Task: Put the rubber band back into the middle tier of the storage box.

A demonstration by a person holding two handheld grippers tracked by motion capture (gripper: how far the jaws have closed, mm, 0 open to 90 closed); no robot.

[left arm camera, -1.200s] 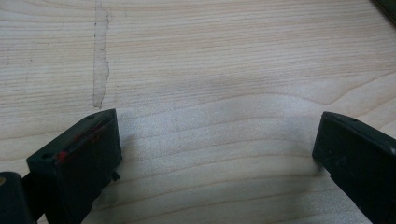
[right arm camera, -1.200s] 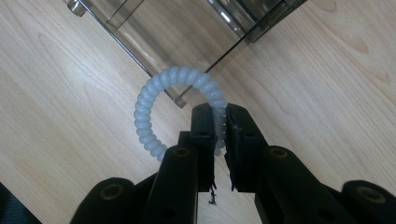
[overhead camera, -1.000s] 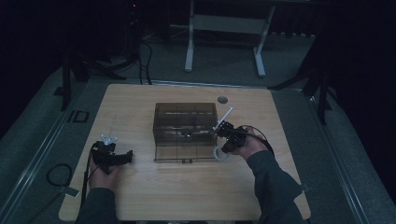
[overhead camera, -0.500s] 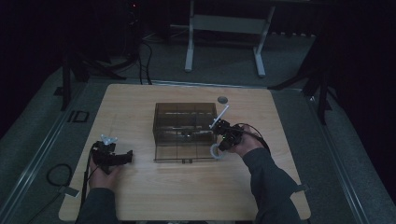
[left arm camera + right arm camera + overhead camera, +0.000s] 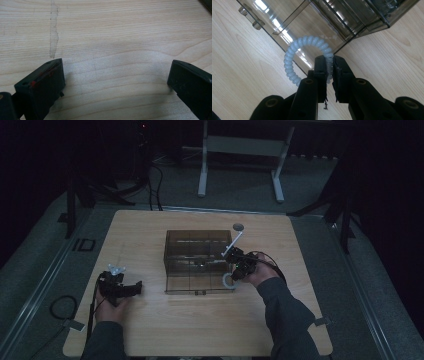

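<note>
I see a light wood surface (image 5: 150, 330) in a dark room, with a smoky clear plastic organizer box (image 5: 197, 260) at its centre, split into compartments. A small clasp sits on the box's near wall. No readable brand, label or writing on the box, the surface or either tool.

Right gripper (image 5: 329, 72): I have it at the box's near right corner, fingers (image 5: 320, 75) clamped on a pale white spiral coil ring (image 5: 294, 57). In the right gripper view the ring hangs in front of the box's outer wall, above the wood; I cannot tell if it touches either. In the high view the ring (image 5: 228, 280) sits just beside the box corner, under my right hand (image 5: 260, 272).

Left gripper (image 5: 120, 287): it rests low at the surface's left side, well apart from the box. Its fingers (image 5: 41, 85) stand wide apart over bare wood.

A small dark round disc (image 5: 238, 226) lies beyond the box, near the far edge.
</note>
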